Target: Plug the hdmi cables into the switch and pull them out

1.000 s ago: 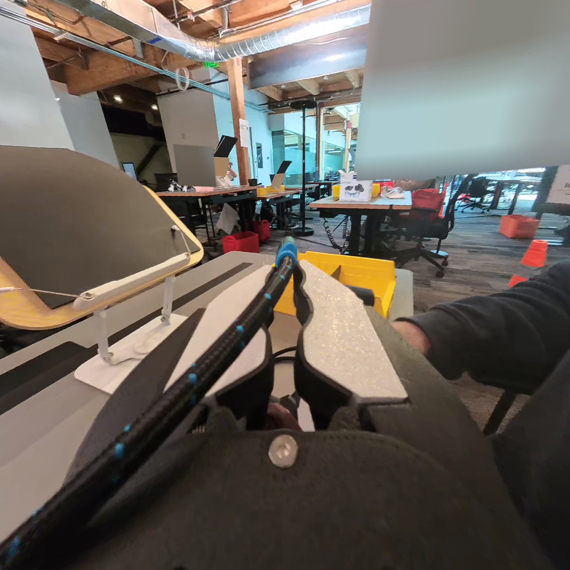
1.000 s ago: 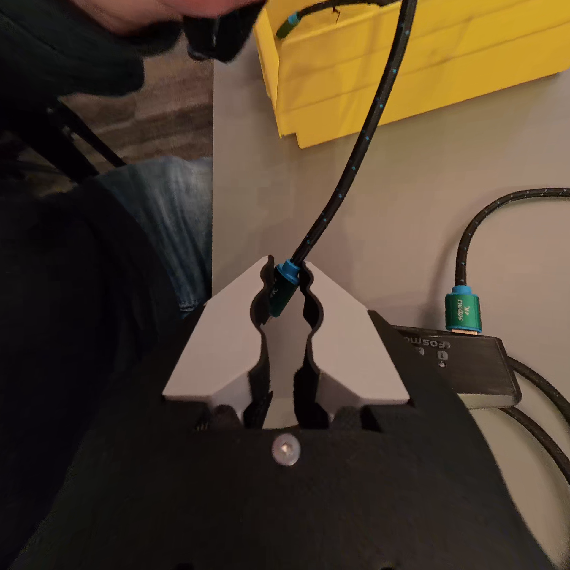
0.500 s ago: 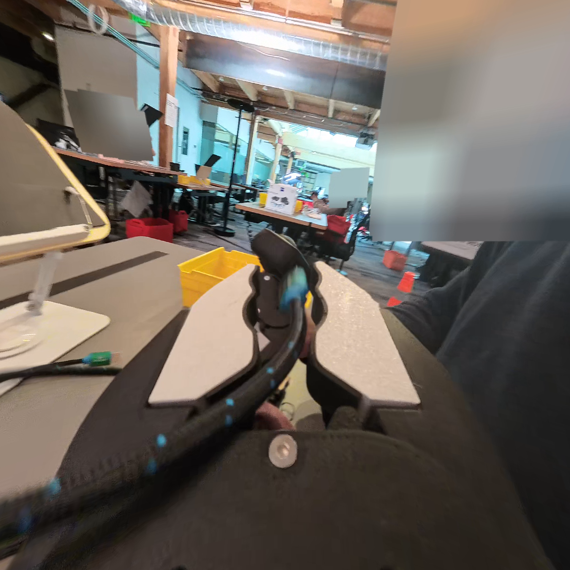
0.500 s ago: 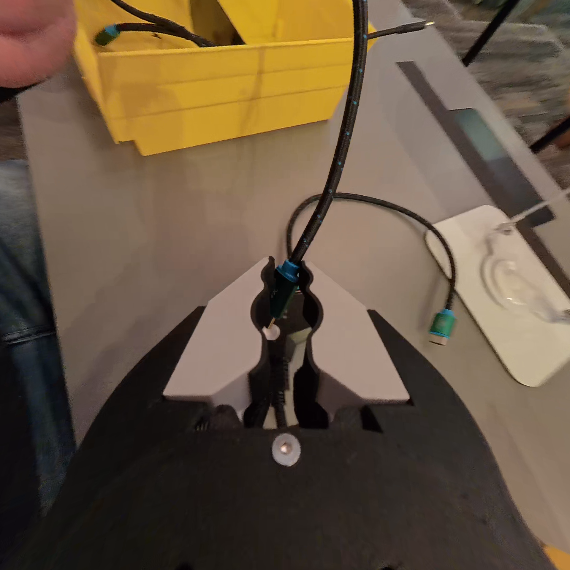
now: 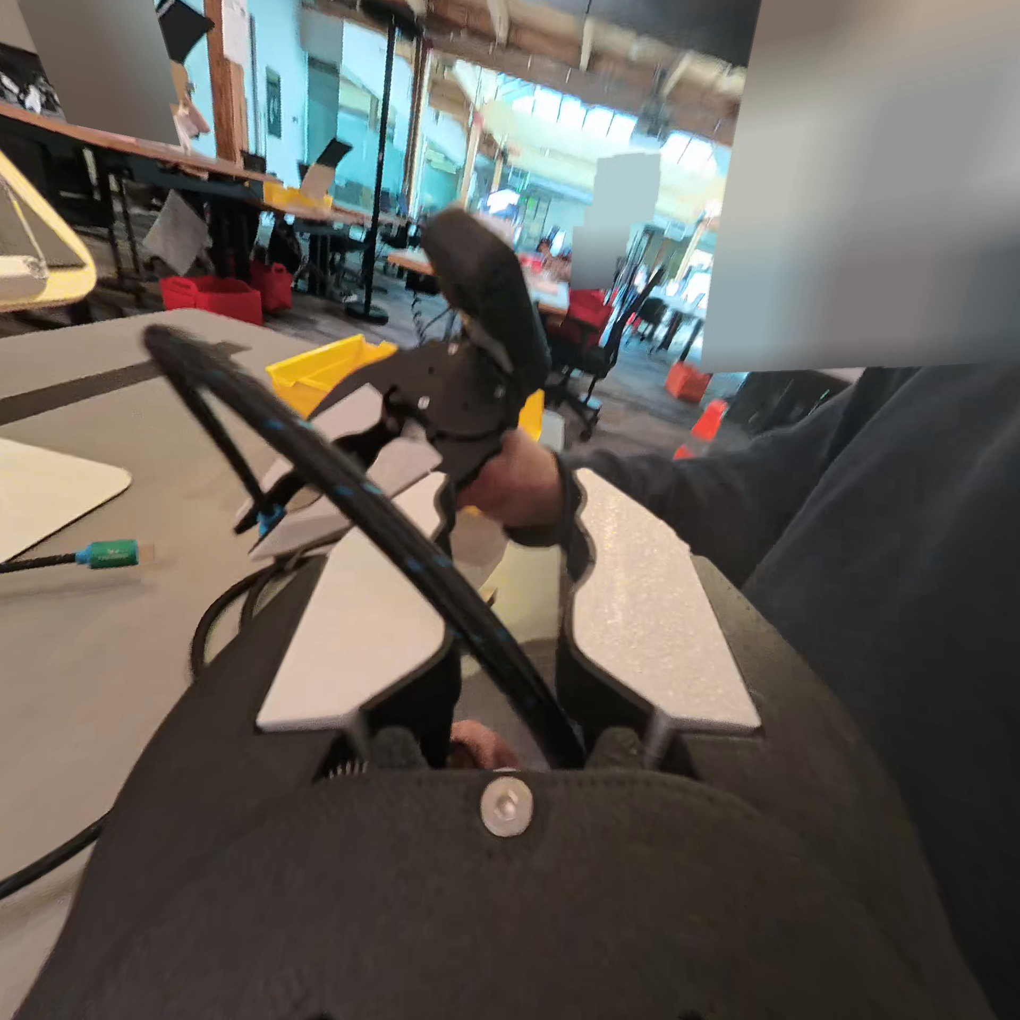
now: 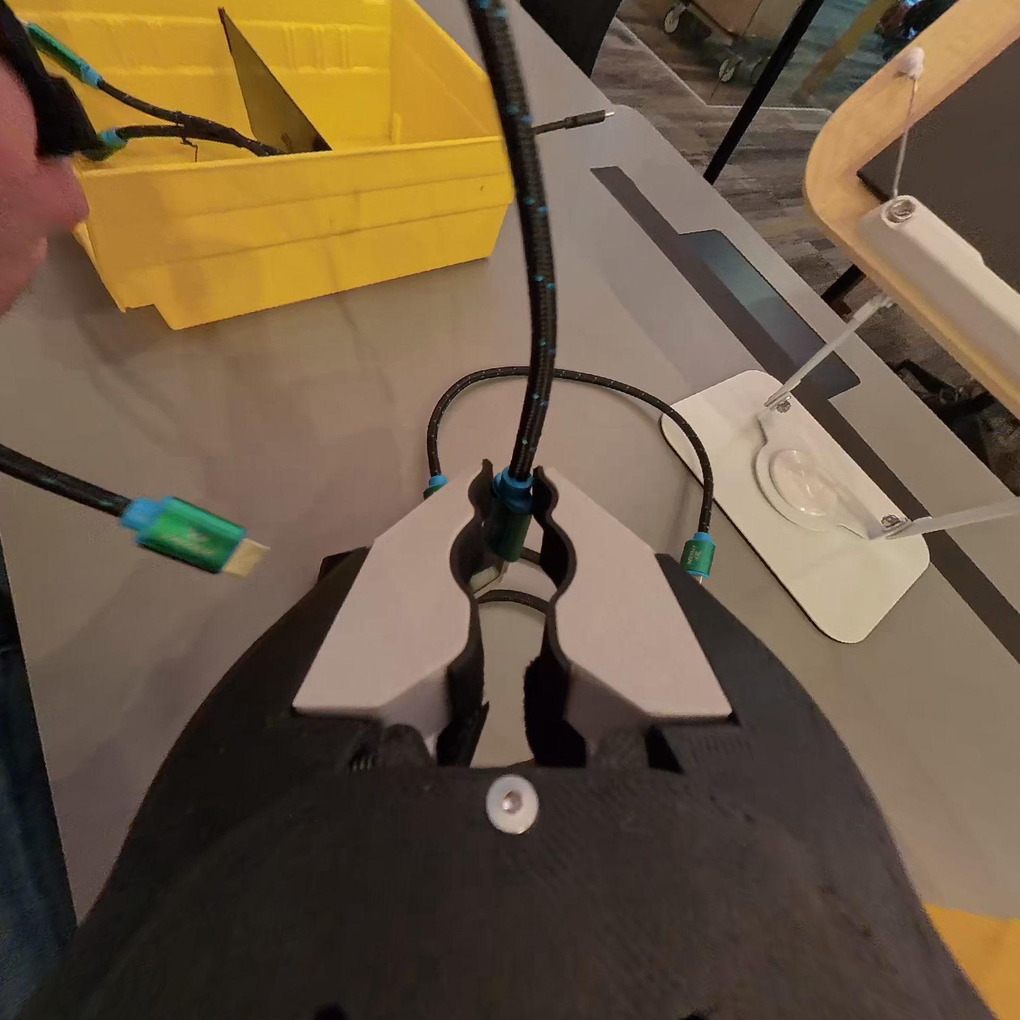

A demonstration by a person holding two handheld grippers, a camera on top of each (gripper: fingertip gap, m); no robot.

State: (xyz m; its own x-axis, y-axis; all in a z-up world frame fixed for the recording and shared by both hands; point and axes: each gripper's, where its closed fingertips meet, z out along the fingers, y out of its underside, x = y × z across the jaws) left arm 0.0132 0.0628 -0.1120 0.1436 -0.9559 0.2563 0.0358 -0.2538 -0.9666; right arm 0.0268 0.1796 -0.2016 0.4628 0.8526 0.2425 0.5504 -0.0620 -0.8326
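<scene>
Your left wrist view looks low and level across the bench [image 5: 99, 436] toward the room, with the right tool [image 5: 287, 519] close ahead. Your right wrist view tilts steeply down at the bench from close above. Both share the yellow bin [image 6: 287, 221] at the bench's far edge.

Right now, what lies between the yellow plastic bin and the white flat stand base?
In the right wrist view, between yellow plastic bin and white flat stand base: bare grey tabletop, crossed by the black braided cable.

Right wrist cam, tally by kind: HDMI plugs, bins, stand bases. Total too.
Green metal-shelled HDMI plugs: 6
Yellow plastic bin: 1
White flat stand base: 1
Total: 8
</scene>
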